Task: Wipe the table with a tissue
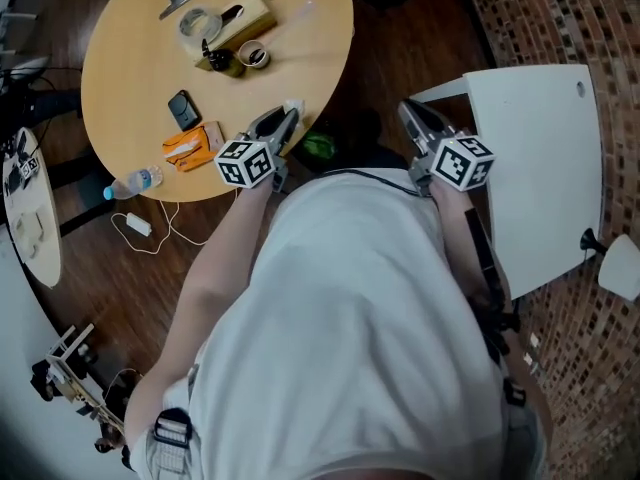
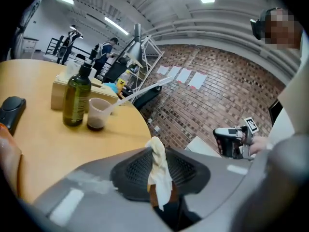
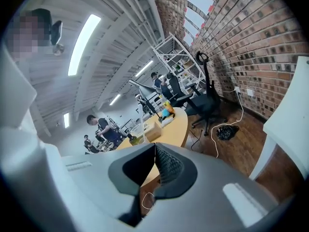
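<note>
Left-hand gripper [image 1: 284, 120] is found closed on a crumpled white paper tissue [image 2: 159, 166], which is pinched between the ribbed dark pads and stands up past the jaw tips as a twisted wad. The left gripper is held at the near rim of the round, light wooden table [image 1: 125, 73], and the tissue [image 1: 293, 106] is seen at its tips; contact with the tabletop is not shown, and the wad appears to be carried just above the surface. The right gripper [image 3: 155, 152] is observed with its jaws brought together on nothing, well apart from the table, beside a white panel [image 1: 545, 168]. A dark green glass bottle [image 2: 77, 96], a small clear plastic cup [image 2: 98, 114], a flat black device [image 1: 184, 109] and an orange packet [image 1: 190, 149] are noted on the table. The tissue is judged very light, soft and easily torn, with little stiffness of its own. It is best gripped at the bunched middle, as at present, with a short tuft left free for wiping. Moderate downward pressure is advised, since a loose pinch would let it slip out and a dragged edge could shred. The standing items are judged liable to be knocked during a sweep.
</note>
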The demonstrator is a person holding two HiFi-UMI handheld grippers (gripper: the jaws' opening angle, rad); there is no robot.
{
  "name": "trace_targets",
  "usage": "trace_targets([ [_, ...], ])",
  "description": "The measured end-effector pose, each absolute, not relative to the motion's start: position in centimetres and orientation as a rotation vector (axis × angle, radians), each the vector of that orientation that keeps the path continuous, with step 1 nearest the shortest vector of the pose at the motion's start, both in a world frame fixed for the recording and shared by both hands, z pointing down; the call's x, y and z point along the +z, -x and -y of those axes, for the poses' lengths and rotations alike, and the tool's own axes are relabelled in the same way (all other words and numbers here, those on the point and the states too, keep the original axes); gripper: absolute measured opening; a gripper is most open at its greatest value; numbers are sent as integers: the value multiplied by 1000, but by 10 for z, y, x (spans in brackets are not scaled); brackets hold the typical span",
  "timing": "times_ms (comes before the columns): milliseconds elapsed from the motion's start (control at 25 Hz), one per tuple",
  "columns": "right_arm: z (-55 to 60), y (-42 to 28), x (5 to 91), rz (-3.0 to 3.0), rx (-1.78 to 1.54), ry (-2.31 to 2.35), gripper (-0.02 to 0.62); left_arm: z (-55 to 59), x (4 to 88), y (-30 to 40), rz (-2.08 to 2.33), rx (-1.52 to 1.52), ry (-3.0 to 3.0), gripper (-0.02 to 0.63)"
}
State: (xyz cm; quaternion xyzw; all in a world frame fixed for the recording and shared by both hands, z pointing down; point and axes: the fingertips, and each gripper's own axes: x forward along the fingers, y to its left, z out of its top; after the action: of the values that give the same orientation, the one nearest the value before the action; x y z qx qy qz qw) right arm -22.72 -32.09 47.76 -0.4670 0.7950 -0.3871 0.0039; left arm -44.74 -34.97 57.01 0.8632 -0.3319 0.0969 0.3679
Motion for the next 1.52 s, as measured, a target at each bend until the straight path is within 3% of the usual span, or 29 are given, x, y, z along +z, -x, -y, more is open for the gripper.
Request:
trace_targets([
  [800,149,93,454,-1842,-979,1982,9,268,544,241,92,432,-2490,86],
  [1520,107,-50,462,-1771,-919,2115,9,227,545,89,-60,596,-2509,87],
])
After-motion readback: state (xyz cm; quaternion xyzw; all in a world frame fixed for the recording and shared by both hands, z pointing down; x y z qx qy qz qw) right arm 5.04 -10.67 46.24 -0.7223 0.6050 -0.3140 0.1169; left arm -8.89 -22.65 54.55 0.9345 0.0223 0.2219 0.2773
